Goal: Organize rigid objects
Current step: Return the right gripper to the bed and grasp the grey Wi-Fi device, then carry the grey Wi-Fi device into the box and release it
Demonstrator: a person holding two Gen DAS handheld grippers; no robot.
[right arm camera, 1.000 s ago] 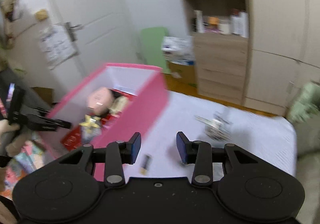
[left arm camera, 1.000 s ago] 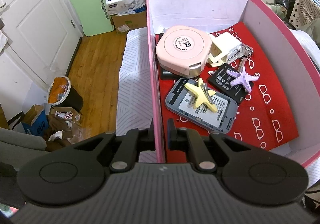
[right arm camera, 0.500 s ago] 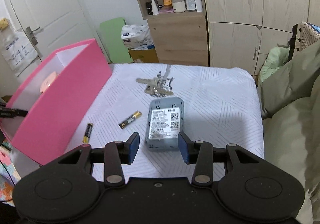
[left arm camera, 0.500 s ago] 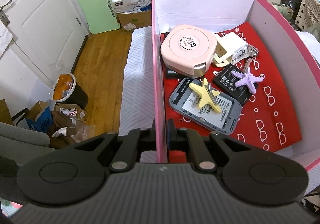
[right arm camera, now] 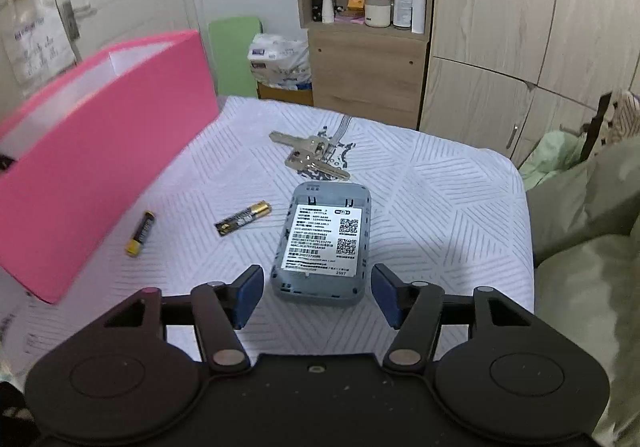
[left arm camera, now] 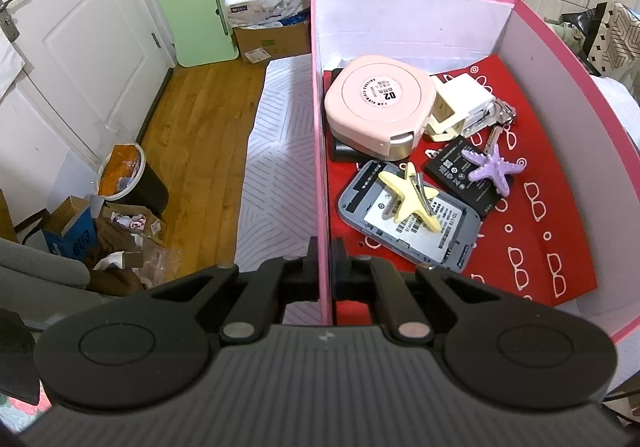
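My left gripper point(left arm camera: 323, 265) is shut on the left wall of the pink box point(left arm camera: 320, 151). Inside lie a pink round case point(left arm camera: 378, 103), a grey router shell point(left arm camera: 408, 219) with a yellow star clip point(left arm camera: 408, 197), a black battery point(left arm camera: 460, 175), a purple star clip point(left arm camera: 494, 169), a cream charger point(left arm camera: 460, 103) and keys point(left arm camera: 498, 119). My right gripper point(right arm camera: 318, 297) is open, its fingers on either side of the near end of a second grey router shell point(right arm camera: 322, 243) on the bed. Two AA batteries point(right arm camera: 242, 223) point(right arm camera: 140, 233) and a bunch of keys point(right arm camera: 310, 159) lie beyond. The pink box shows in the right wrist view point(right arm camera: 92, 151).
The white quilted bed cover point(right arm camera: 432, 207) carries everything. A green blanket point(right arm camera: 592, 247) is heaped at the right. A wooden cabinet point(right arm camera: 360, 71) and wardrobe point(right arm camera: 520, 47) stand behind. Left of the bed are wood floor point(left arm camera: 188, 127), a bin point(left arm camera: 128, 175) and cardboard clutter point(left arm camera: 72, 227).
My right gripper swung right from the box towards the bed, then moved closer until its open fingers flank the grey router shell. My left gripper kept its grip on the box wall.
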